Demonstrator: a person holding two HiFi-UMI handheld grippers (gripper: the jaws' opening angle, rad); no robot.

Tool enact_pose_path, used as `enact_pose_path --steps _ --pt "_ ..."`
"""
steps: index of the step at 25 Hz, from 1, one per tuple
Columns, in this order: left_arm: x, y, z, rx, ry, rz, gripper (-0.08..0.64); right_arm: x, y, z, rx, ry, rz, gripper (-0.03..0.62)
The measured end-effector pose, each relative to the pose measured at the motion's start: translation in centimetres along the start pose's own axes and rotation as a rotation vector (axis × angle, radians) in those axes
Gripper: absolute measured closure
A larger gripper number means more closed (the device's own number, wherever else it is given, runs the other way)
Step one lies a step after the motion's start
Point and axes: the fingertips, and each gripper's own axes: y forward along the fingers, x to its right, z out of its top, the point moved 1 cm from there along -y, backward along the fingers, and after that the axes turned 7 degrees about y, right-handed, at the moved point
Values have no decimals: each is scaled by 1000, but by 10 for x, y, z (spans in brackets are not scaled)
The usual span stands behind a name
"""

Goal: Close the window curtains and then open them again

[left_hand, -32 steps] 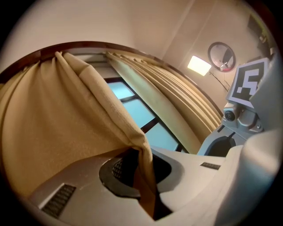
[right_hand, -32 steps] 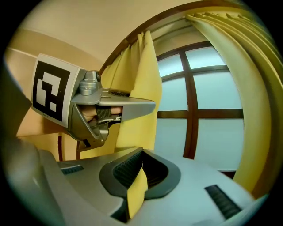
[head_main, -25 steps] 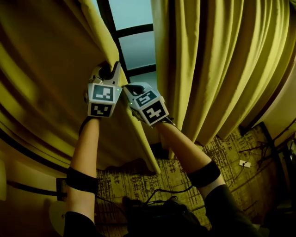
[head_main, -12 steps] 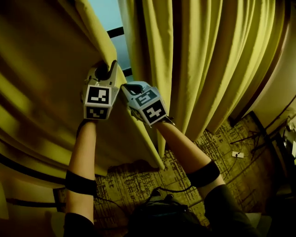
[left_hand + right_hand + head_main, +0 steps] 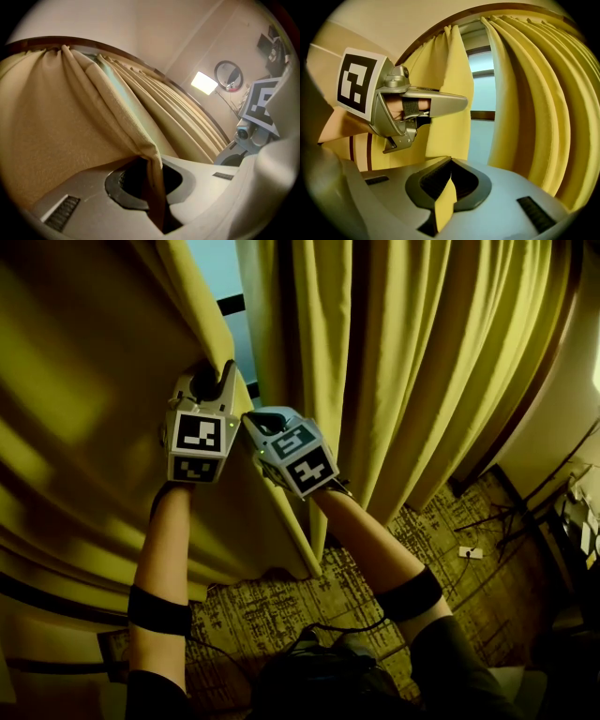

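Left tongs (image 5: 217, 379) and right tongs (image 5: 255, 420) both clench the left curtain (image 5: 84, 409) by its edge; the right curtain (image 5: 403, 371) hangs just to their right

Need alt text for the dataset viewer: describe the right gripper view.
The right gripper is shut on a fold of the yellow left curtain, with the left gripper clamped on the same curtain, above and to the left in the picture. A narrow strip of window shows between that curtain and the pleated right curtain.
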Motion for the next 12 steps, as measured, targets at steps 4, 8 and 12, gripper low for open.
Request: enact_pose_path --steps 4,8,12 --pt "-5 6 -6 3 8 16 532 5 11 3 -1 -3 9 588" --pt "-6 15 -10 0 29 36 532 10 18 0 -2 -6 36 588" --pt "2 16 -3 -42 47 51 532 12 12 0 -3 -15 75 588"
